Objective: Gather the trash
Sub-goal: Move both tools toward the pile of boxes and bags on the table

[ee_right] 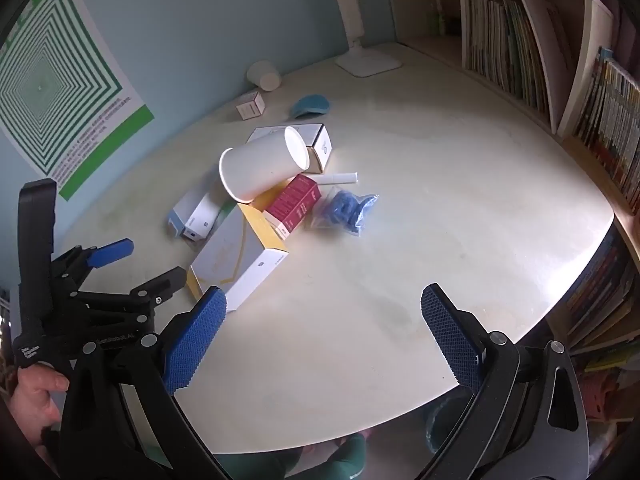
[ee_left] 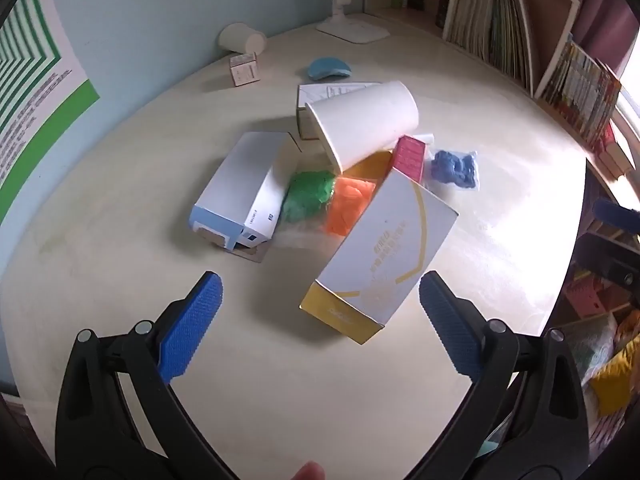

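Both claws hang wide open over the desk [ee_right: 400, 240], holding nothing: the left claw [ee_left: 320, 312] noses toward the gold box [ee_left: 384, 256], the right claw [ee_right: 324, 328] hovers over bare desk nearer its edge. All the trash sits heaped mid-desk, untouched: the cup [ee_left: 364, 124] tipped on top, a blue-white box [ee_left: 240, 192], green [ee_left: 308, 196] and orange wads [ee_left: 348, 204], a red box [ee_right: 294, 204], a blue bag [ee_right: 346, 208]. Nothing looks collected yet, so I'd say the whole job remains.

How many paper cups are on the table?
2. One big white paper cup lies tipped on the pile of boxes in the middle. Another cup lies on its side by the blue wall. More could be hidden.
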`<action>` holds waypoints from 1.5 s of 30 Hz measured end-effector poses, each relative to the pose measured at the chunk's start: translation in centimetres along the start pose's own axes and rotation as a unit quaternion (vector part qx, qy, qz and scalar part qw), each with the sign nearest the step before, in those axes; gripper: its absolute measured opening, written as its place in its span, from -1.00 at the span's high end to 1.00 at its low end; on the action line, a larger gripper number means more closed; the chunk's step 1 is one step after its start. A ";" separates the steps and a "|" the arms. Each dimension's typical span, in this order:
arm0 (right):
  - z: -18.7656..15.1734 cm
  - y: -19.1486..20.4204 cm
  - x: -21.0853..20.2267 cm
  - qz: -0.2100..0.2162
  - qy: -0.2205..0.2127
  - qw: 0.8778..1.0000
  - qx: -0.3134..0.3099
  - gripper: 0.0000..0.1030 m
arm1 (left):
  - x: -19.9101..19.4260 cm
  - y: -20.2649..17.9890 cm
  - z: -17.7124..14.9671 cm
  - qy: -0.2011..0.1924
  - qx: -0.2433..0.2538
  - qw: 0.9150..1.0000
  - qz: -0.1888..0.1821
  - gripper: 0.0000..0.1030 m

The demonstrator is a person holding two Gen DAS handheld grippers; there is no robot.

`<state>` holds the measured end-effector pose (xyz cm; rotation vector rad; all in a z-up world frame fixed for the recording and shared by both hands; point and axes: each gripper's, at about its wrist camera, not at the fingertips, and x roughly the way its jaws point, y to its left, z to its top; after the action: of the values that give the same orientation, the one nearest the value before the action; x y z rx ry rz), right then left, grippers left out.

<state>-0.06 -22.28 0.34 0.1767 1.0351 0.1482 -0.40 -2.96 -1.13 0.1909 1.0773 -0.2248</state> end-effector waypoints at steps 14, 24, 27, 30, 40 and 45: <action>-0.5 -0.9 -0.4 -0.006 0.002 1.000 0.018 -0.88 | 1.2 -1.3 0.2 0.014 0.048 0.999 -0.021 -0.87; -0.9 -1.3 -0.4 -0.014 0.004 1.000 0.028 -0.88 | 2.4 -1.8 0.2 0.027 0.058 0.997 -0.038 -0.87; -0.9 -1.4 -0.5 -0.015 0.004 0.999 0.029 -0.88 | 3.1 -2.1 0.2 0.034 0.066 0.997 -0.035 -0.87; -0.9 -1.6 -0.4 -0.016 0.006 0.999 0.032 -0.88 | 3.7 -2.3 0.2 0.039 0.072 0.996 -0.032 -0.87; -0.6 -2.3 0.2 -0.016 0.014 0.999 0.040 -0.88 | 4.2 -3.0 0.6 0.044 0.076 0.996 -0.034 -0.87; -0.3 -2.4 1.0 -0.012 0.021 0.999 0.036 -0.88 | 4.5 -3.6 0.6 0.049 0.078 0.995 -0.030 -0.87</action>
<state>0.30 -24.44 -1.12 0.2270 1.0849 0.0925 1.19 -6.97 -5.04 0.3121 1.1652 -0.3577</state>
